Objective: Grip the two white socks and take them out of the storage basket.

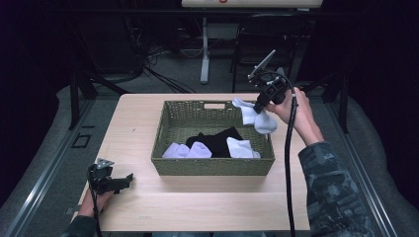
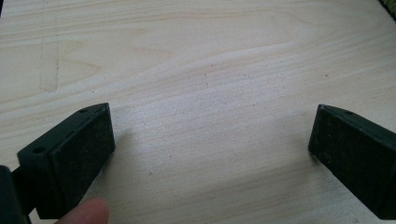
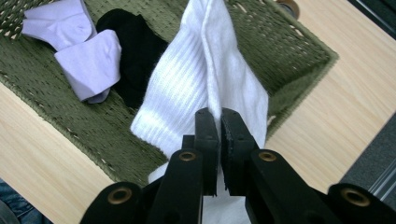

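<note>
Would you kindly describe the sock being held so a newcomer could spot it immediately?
Find the green woven basket in the middle of the wooden table. Above its far right corner, the right gripper pinches a ribbed white sock. Unlike the socks lying inside the basket, it hangs in the air.

Lab-like recording room: dark surround, cables [image 1: 153, 64] on grey floor [image 1: 188, 74], bare wooden table [image 1: 197, 202], desk leg [image 1: 204, 49] behind.

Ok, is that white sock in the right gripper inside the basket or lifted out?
Lifted out. The white sock hangs from the shut right gripper, above the basket at its far right corner, touching nothing inside it.
</note>
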`<state>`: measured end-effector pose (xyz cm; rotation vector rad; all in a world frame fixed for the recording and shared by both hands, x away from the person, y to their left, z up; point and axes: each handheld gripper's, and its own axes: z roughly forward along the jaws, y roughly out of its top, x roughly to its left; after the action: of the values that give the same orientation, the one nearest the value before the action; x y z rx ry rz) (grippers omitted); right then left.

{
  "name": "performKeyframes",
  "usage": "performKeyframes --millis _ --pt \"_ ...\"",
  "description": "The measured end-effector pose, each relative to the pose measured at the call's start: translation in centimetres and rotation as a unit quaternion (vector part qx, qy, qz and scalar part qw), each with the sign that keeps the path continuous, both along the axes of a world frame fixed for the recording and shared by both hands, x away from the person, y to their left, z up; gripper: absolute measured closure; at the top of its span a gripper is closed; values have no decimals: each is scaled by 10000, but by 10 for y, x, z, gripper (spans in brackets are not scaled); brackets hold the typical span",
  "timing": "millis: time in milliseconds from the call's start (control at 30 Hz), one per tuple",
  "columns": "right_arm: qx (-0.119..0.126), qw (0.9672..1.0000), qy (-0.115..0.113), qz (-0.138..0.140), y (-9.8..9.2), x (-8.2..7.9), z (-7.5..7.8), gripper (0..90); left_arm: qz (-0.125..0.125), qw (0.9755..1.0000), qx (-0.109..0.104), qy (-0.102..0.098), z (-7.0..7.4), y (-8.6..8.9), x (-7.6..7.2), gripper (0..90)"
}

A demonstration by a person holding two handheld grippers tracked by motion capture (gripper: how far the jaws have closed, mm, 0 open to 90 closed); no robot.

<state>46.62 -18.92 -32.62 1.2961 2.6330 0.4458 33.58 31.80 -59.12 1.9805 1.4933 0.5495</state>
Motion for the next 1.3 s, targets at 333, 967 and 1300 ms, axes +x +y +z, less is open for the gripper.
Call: performKeyframes --millis 333,967,1300 --pt "17 9997 -93 -239 -30 -8 9 867 3 10000 1 -5 0 0 0 2" --pt "30 9952 -175 -959 -103 -28 4 866 -4 10000 13 0 0 0 0 2" --pt "96 9915 -41 -1295 -133 -36 -29 865 0 10000 18 -2 0 0 0 2"
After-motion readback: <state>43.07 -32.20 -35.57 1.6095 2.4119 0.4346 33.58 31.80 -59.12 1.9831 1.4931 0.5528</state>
